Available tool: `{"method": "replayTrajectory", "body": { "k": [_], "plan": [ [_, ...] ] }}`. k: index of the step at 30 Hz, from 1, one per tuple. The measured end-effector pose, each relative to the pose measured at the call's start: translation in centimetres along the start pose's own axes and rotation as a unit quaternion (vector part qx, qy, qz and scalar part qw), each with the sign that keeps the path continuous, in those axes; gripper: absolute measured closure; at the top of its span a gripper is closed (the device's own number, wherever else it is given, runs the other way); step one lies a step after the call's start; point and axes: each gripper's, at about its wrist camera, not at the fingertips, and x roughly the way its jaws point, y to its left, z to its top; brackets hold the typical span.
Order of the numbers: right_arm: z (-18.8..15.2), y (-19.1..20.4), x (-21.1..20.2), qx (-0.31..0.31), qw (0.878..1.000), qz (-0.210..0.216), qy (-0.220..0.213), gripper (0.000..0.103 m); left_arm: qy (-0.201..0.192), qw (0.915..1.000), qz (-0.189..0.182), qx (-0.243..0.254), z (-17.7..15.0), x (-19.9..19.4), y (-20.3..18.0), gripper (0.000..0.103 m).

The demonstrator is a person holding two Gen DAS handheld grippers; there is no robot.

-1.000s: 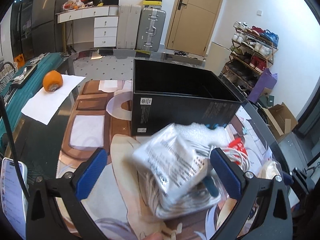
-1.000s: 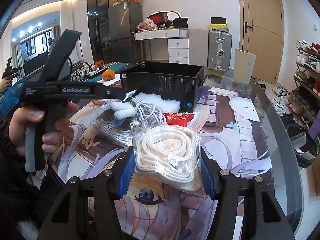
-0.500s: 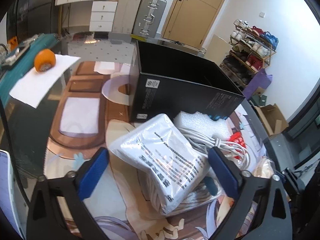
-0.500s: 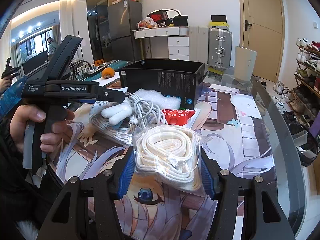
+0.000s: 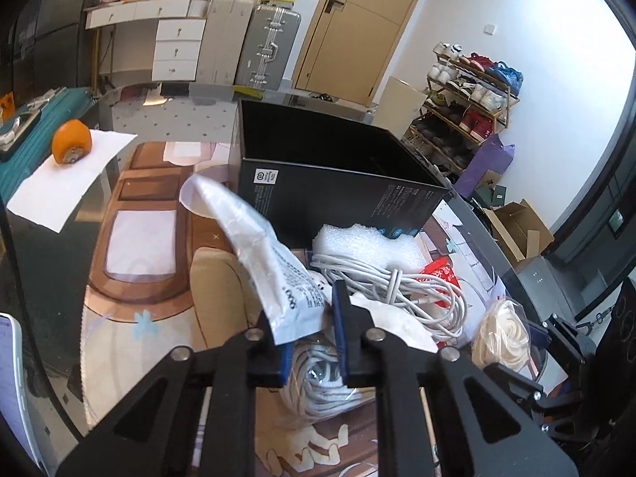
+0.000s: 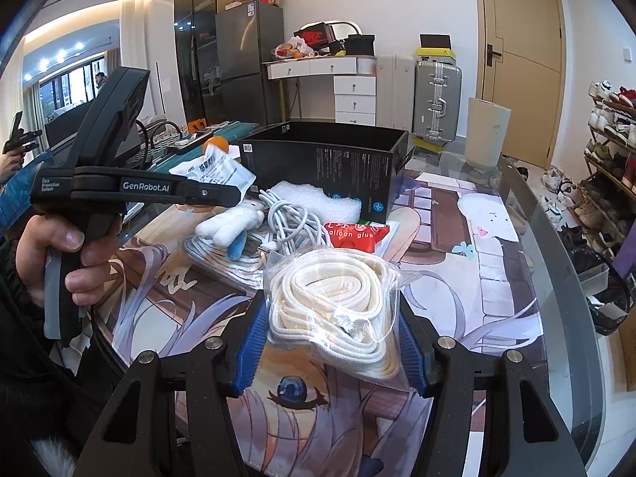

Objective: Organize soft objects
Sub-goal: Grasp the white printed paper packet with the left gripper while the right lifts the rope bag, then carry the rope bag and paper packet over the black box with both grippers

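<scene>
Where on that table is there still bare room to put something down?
The mat is bare right of the black box and the red packet. In the left view, it is also bare between the box and the white paper under the orange. The crowded part is before the box: foam, cables.

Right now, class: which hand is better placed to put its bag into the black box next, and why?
Likely the left. The left gripper is closing on the white printed bag, lifted and nearer the black box. The right gripper holds the rope bag farther back.
</scene>
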Motion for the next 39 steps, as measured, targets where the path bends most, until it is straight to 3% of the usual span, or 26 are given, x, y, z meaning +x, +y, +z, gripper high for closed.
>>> {"method": "replayTrajectory", "body": {
  "k": [6, 19, 25, 39],
  "plan": [
    [0.3, 0.5, -0.3, -0.006, 1.0, -0.001, -0.013, 0.044, -0.02, 0.9995, 0.005, 0.024, -0.1, -1.1, -0.4, 0.099],
    [0.8, 1.1, -0.7, -0.016, 1.0, -0.003, -0.024, 0.044, -0.038, 0.9984, 0.02, 0.038, 0.1, -2.1, -0.3, 0.099],
    [0.8, 1.1, -0.9, -0.015, 1.0, -0.002, -0.025, 0.044, -0.039, 0.998, 0.032, 0.039, 0.8, -1.1, -0.2, 0.094],
    [2.2, 0.3, -0.7, -0.004, 0.999, 0.002, -0.036, 0.044, -0.055, 0.9967, 0.039, 0.046, 0.7, -2.2, -1.0, 0.099]
  ]
}}
